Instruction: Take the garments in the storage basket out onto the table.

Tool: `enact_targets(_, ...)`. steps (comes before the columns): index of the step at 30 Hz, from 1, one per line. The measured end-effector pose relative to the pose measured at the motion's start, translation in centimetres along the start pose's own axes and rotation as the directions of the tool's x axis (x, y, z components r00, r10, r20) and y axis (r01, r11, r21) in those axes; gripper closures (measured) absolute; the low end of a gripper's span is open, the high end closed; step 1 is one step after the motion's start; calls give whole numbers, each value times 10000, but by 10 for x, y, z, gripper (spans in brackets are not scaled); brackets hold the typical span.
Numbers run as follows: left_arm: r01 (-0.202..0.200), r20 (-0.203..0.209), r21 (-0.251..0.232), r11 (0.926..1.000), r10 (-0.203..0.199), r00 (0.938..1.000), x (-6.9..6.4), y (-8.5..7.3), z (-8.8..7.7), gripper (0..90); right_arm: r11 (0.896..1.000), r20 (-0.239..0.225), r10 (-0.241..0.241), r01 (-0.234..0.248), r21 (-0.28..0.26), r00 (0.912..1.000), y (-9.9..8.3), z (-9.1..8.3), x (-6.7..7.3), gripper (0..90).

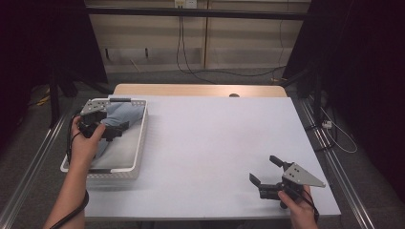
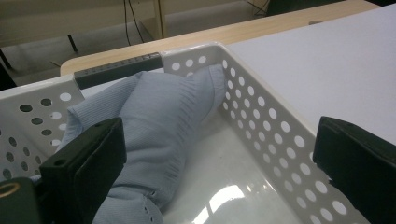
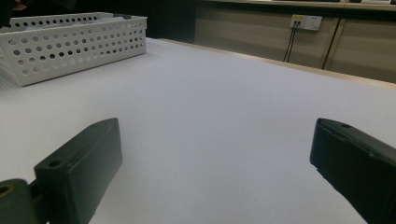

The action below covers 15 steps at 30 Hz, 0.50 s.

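My L gripper [image 2: 215, 172], jaws apart over the sock [image 2: 154, 121] in the basket [image 2: 280, 140]: soft, light, I'd pinch a mid fold; R gripper [image 3: 215, 177] apart, idle.

A white bench [image 1: 210, 143] with a wooden far edge stood on grey carpet [image 1: 157, 76]. Black cables [image 1: 184, 47] hung from a wall socket [image 3: 306, 21] against pale cabinet panels [image 1: 239, 38] behind.

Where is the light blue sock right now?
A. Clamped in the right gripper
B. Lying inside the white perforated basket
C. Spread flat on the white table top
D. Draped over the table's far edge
B: the light blue sock lies within the perforated walls of the white basket, between the left gripper's open jaws.
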<state>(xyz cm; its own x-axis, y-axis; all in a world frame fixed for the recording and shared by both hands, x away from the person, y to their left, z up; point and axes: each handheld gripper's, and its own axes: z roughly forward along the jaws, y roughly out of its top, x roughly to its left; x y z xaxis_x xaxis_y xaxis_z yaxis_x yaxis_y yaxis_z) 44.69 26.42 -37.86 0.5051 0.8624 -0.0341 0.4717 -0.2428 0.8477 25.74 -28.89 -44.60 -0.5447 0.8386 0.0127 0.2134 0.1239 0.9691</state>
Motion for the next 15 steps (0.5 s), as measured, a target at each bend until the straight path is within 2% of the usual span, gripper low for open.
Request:
enact_targets(10,104,-199,147,9998,-101,9998,9,0,4,29,10000,-36,57,-57,32,10000,0,0,0,20)
enact_targets(15,318,-332,188,9993,-311,9990,15,0,7,30,10000,-66,52,-51,38,10000,0,1,0,20)
